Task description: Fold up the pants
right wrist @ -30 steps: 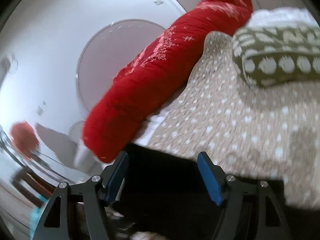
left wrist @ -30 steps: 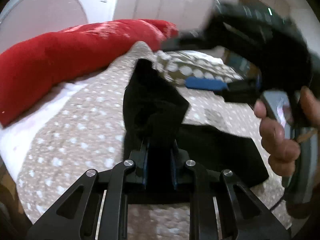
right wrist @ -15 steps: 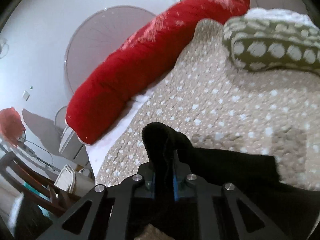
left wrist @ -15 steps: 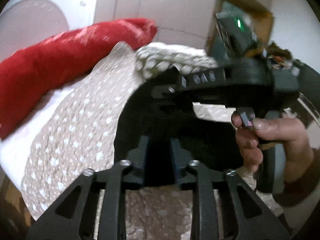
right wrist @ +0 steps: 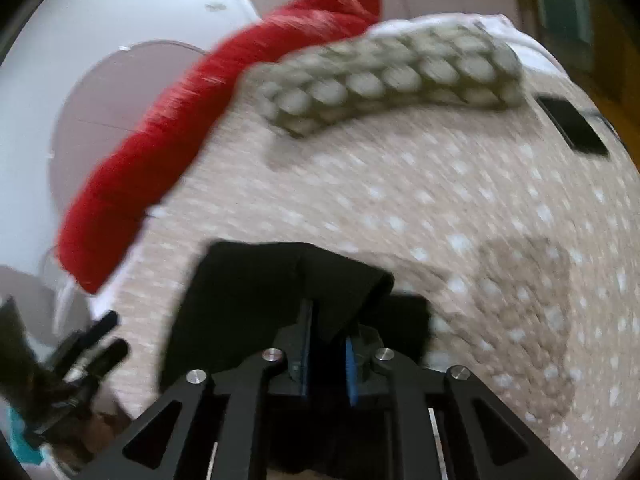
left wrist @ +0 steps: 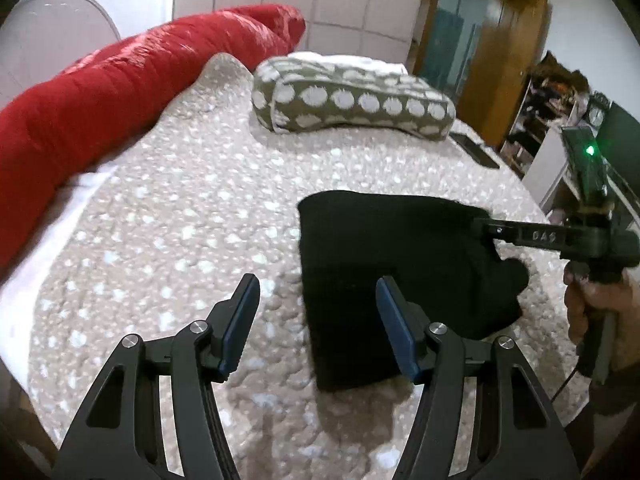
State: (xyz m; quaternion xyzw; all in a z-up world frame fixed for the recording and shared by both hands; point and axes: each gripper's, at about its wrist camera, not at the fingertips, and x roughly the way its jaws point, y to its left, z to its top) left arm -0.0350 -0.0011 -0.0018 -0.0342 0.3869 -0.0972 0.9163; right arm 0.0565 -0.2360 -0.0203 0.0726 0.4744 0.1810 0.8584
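The right gripper is pinching a raised fold of the black pants; its blue pads are standing almost together with dark cloth bunched between them, after its jaws have just been closing on that cloth. The left gripper is standing well open, its jaws having just been opening, and nothing is lying between its pads; bare coverlet is showing in the gap.

The pants are lying as a compact, folded dark block on the dotted coverlet, toward the near right part of the bed. In the left wrist view the block is sitting ahead and to the right of the open jaws, its left edge running just beside the right-hand pad. Its longer side appears to be running away from that camera, toward the pillow end, though the lens is bending the outline.

The right gripper is reaching in from the block's right edge, so that hand is the one in contact. The left is hovering just beside the cloth and, in my judgement, needs to shift rightward to take the free edge.

Beyond the pants, a spotted olive bolster is lying well apart, with a red cushion along the far left side.
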